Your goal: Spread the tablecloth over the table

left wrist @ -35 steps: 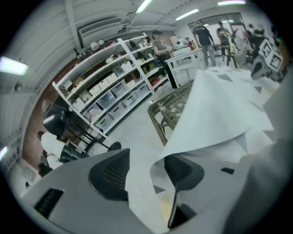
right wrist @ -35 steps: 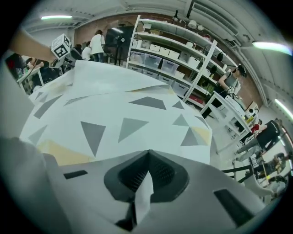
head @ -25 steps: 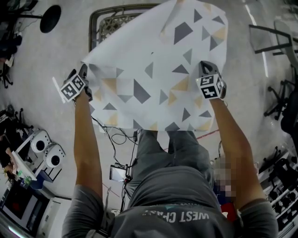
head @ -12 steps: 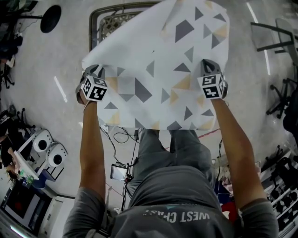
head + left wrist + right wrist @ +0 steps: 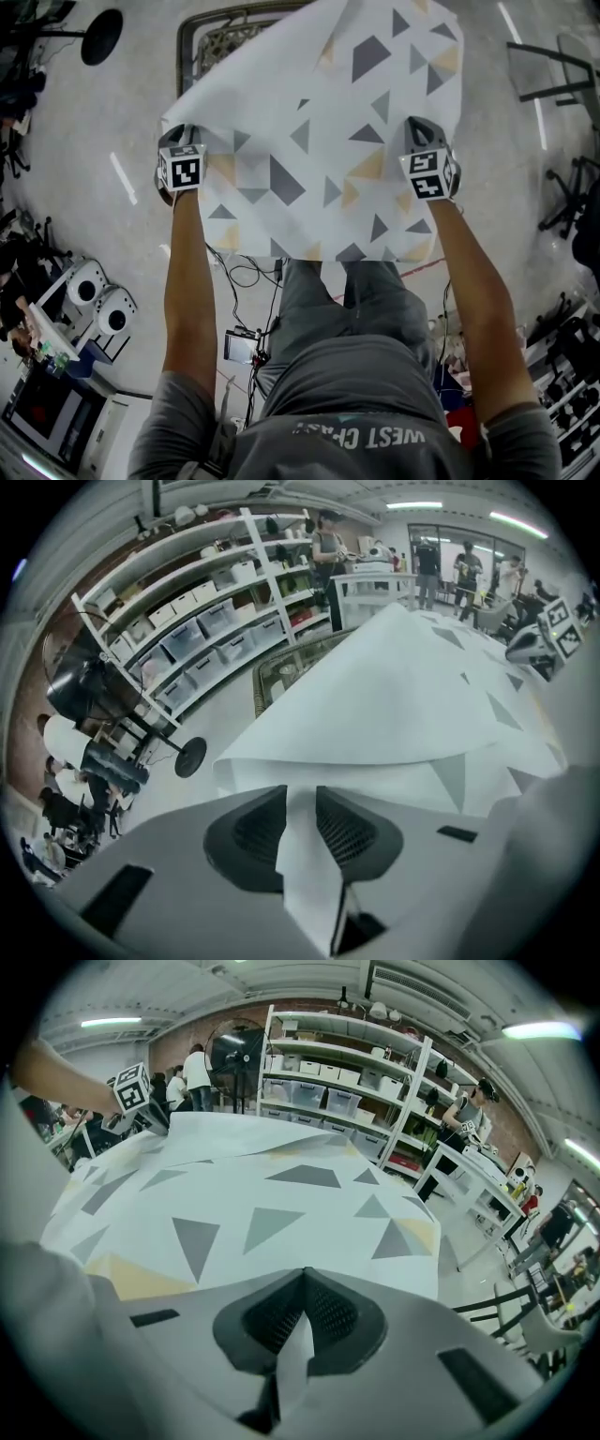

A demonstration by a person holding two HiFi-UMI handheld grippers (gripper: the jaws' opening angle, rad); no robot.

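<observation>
The white tablecloth [image 5: 309,141] with grey and yellow triangles hangs in the air between both grippers, over the dark-framed table [image 5: 202,37]. My left gripper [image 5: 178,141] is at the cloth's left edge. Its jaws have just been closing, and a fold of the tablecloth [image 5: 403,696] now runs between its pads [image 5: 347,832], which pinch it. My right gripper [image 5: 417,131] is shut on the right edge. In the right gripper view the tablecloth [image 5: 244,1194] stretches away from the right gripper [image 5: 305,1288]. The table [image 5: 281,672] peeks out beyond the cloth.
A black fan base [image 5: 101,36] stands on the floor at the far left. Metal chair frames [image 5: 553,75] are at the right. Cables [image 5: 246,277] lie by the person's feet. White shelving [image 5: 206,621] with bins lines the wall.
The left gripper moved right to the cloth's left edge, rolled its marker cube upright, and closed on the cloth. The right gripper kept still with its grip.
</observation>
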